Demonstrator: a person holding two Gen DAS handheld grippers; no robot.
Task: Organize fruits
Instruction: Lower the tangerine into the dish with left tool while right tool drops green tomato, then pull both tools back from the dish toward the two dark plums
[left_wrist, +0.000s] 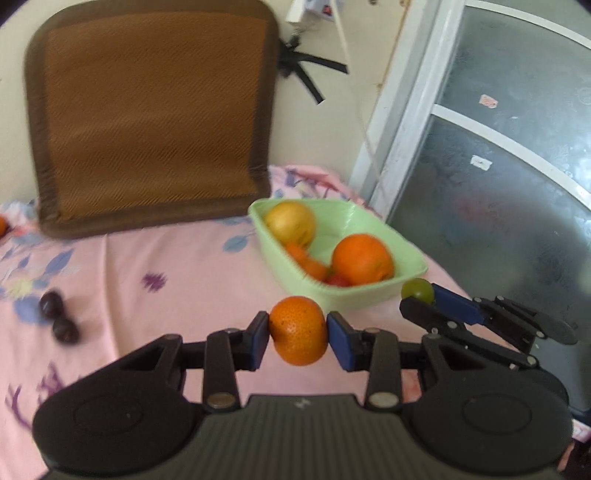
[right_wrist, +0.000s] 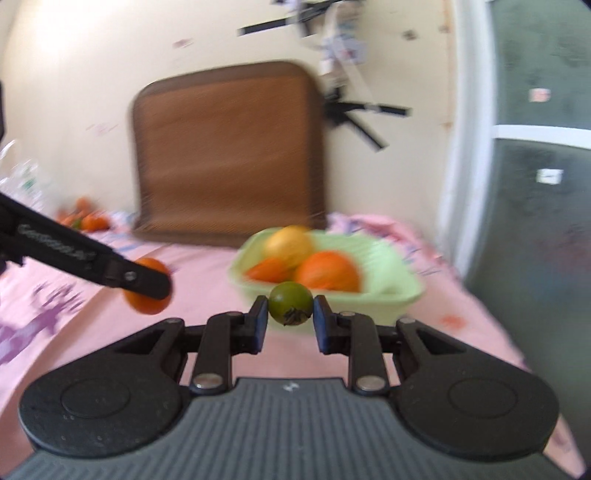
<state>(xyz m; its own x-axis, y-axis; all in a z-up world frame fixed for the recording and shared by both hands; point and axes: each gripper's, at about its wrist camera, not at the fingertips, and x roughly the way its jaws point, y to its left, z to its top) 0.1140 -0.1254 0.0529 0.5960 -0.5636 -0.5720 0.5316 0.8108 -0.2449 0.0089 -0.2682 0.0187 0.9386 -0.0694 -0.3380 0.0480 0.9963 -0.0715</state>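
Fruits are sitting in both grippers at once. Low in the centre of the left wrist view, the left gripper (left_wrist: 297, 331) is pinching a small orange (left_wrist: 298, 330) between its blue pads (left_wrist: 340, 341), the jaws spread only as wide as the fruit and pointing level over the pink floral cloth (left_wrist: 166, 266). At the right of that same frame the right gripper (left_wrist: 424, 299) is reaching in from the lower right, angled toward the upper left, with a small green fruit (left_wrist: 418, 290) at its tip, just beside the near corner of the green tray (left_wrist: 373, 295).

In the right wrist view the right gripper (right_wrist: 290, 320) is clamping that green fruit (right_wrist: 290, 302) between narrowly parted fingers, its dried stem end facing the camera, right in front of the tray (right_wrist: 391, 295). The left gripper's finger (right_wrist: 144, 282) is slanting in from the left edge, with the orange (right_wrist: 147, 286) partly hidden behind it.

The tray, in the middle right of the left view, is holding a yellow apple (left_wrist: 291, 223) at its far end, a large orange (left_wrist: 362, 259) at its near end, smaller orange pieces (left_wrist: 308, 263) between them, and something red (left_wrist: 338, 280) at the near wall. Two dark plums (left_wrist: 57, 321) are lying touching each other on the cloth at the left edge, well apart from the tray. A brown cushion (left_wrist: 155, 118) is leaning against the wall in the upper left
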